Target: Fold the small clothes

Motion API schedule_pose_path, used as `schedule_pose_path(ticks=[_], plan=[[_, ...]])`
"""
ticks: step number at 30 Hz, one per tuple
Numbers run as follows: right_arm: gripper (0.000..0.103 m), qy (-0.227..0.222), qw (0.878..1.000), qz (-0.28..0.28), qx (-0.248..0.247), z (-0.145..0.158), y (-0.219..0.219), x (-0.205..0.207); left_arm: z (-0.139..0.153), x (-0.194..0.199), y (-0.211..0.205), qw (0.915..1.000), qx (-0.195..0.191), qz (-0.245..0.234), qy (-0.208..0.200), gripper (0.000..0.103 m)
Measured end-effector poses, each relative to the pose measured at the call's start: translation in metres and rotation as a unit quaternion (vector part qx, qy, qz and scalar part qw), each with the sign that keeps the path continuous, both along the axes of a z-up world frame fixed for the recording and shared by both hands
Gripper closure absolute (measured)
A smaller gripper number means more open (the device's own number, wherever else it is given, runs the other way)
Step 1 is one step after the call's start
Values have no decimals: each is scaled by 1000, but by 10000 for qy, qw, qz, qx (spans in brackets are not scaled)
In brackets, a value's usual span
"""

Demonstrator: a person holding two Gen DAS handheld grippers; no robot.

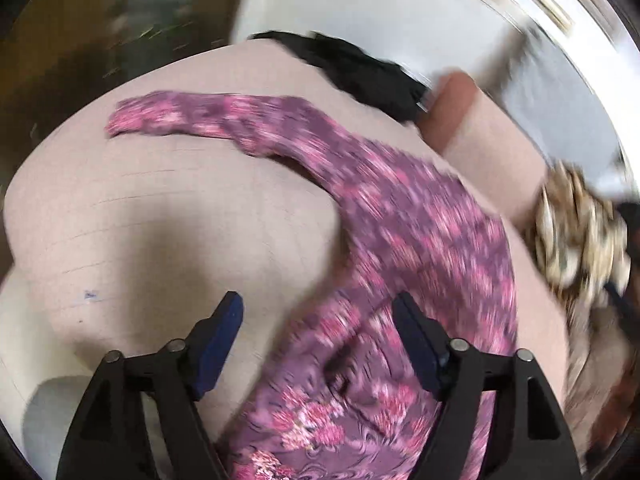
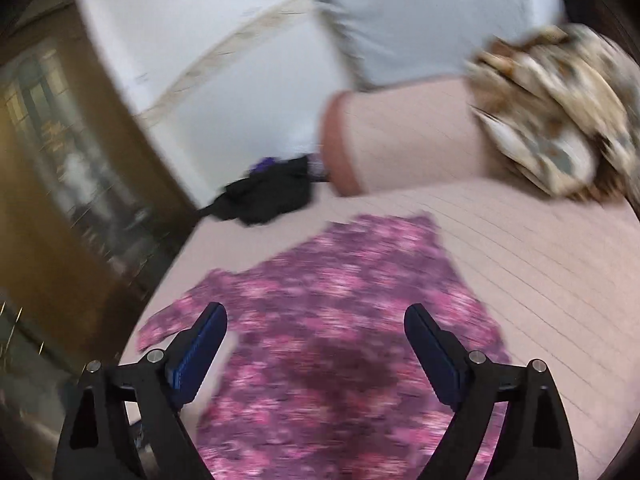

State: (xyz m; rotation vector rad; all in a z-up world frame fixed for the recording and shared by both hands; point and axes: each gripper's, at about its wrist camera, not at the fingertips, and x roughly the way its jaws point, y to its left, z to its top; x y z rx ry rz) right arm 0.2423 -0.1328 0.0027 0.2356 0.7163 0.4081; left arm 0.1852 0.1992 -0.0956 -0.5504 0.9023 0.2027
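A purple and pink floral garment (image 1: pixel 400 224) lies spread on the pale pink sofa seat (image 1: pixel 160 208), one long sleeve stretched to the far left. My left gripper (image 1: pixel 320 308) is open and empty above the garment's near part. In the right wrist view the same garment (image 2: pixel 340 300) lies flat on the seat (image 2: pixel 540 260). My right gripper (image 2: pixel 316 320) is open and empty just above it. Both views are blurred by motion.
A black piece of clothing (image 1: pixel 360 68) (image 2: pixel 272 192) lies at the far end of the seat by the pink armrest (image 2: pixel 400 140). A brown floral cushion (image 2: pixel 560 112) (image 1: pixel 580 240) sits at the right. A wooden cabinet (image 2: pixel 60 160) stands left.
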Motion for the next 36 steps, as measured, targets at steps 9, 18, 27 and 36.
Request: schedule_pose_path(ticks=[9,18,27,36], plan=[[11,580,9942,861,-293,-9,108,38,-14,46,128,9730,-1225,1922,357,18],[14,1012,9869,1238,-231,-53,145,88,-80,114,225,9322,-1852,3005,796,29],[24,1501,9795,1337,-119,-102,159,118,-71,132,235,9411,-1415,2954,844,98],[24,1434,9857,865,209,-92,108,112,64,105,36,9858,1469,93,-809,98]])
